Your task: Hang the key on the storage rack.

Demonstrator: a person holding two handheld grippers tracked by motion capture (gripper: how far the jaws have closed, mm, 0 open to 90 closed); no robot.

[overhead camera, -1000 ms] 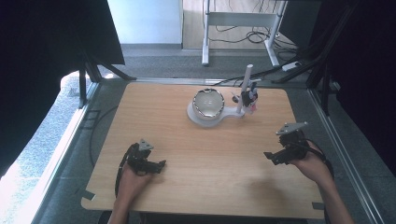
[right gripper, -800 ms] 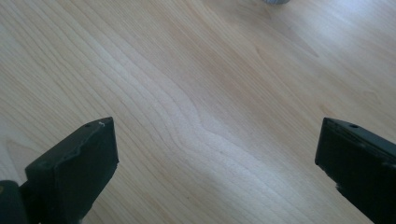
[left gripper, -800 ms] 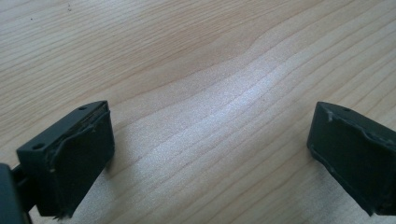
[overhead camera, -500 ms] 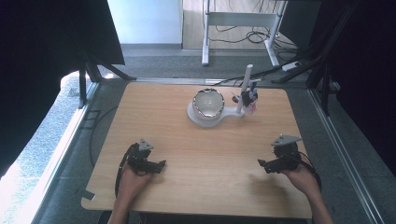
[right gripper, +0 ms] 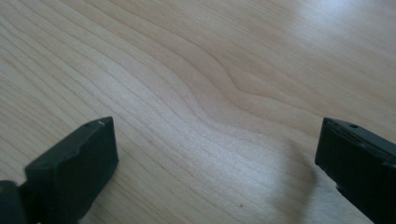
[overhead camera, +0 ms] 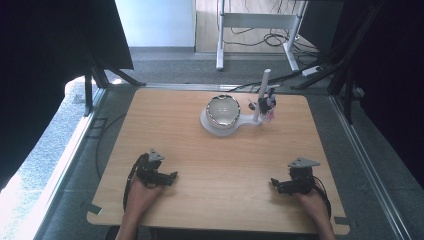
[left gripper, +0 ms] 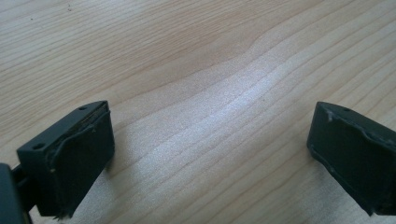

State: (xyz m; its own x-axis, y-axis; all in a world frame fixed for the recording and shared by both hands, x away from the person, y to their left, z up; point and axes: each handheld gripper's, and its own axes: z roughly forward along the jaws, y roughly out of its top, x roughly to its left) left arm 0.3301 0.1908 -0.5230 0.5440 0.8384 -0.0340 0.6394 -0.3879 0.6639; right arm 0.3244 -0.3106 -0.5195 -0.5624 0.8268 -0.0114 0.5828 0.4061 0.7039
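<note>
Table [overhead camera: 165, 125]: pale wood, wavy grain | grippers' jaws: black (matte) | bowl [overhead camera: 223, 110]: silvery, shiny | stand [overhead camera: 215, 129]: white | floor [overhead camera: 165, 65]: grey

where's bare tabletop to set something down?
Bare: the wide strip between the left gripper and right gripper, and the table's far-left part beside the bowl. Crowded: the far middle, with bowl, white stand and post.

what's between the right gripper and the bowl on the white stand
Nothing: in the high view, bare wooden table runs from the right gripper to the bowl.
</note>
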